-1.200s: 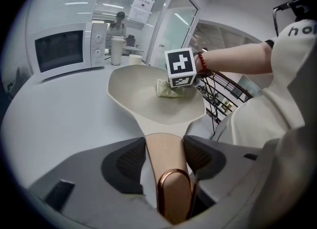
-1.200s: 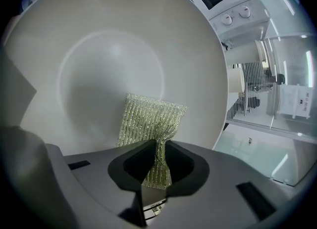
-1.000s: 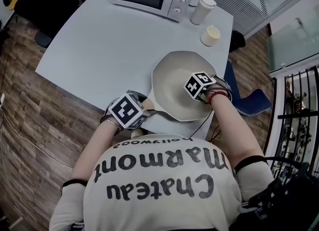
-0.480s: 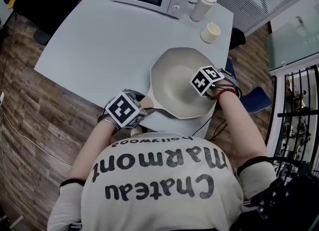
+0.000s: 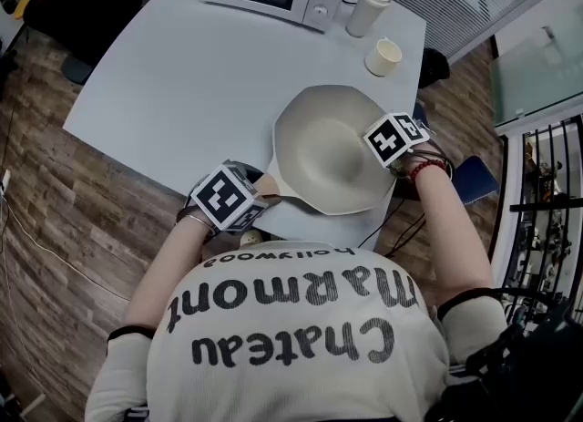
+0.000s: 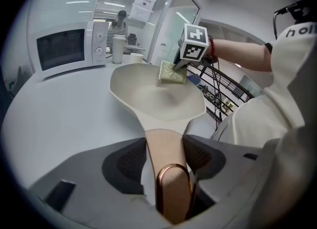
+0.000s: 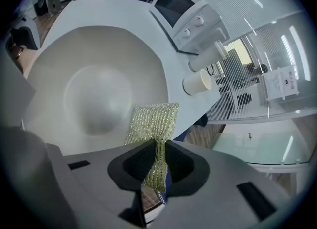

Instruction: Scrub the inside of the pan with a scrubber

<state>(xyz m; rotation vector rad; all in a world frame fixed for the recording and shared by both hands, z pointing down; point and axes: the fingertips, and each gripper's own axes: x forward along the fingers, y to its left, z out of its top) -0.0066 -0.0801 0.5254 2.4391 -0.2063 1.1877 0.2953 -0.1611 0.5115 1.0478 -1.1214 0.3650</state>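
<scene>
The pan (image 5: 323,151) sits by the table's (image 5: 173,83) 5 o'clock edge. My left fingers (image 6: 124,161) clamp its handle (image 6: 166,149); my right fingers (image 7: 134,164) pinch the scrubber (image 7: 153,121) at its 3 o'clock rim. Open table spreads toward 10 o'clock.

"Chateau Marmont" and "hollywood" printed on the person's shirt (image 5: 293,367), seen upside down

The cream pan (image 5: 319,147) sits upright on the table (image 5: 182,74), the gold mesh scrubber (image 7: 152,123) at its right rim.

The pan (image 5: 319,151) is cream, its handle (image 6: 166,154) tan, the woven scrubber (image 7: 153,124) yellow-green.
</scene>
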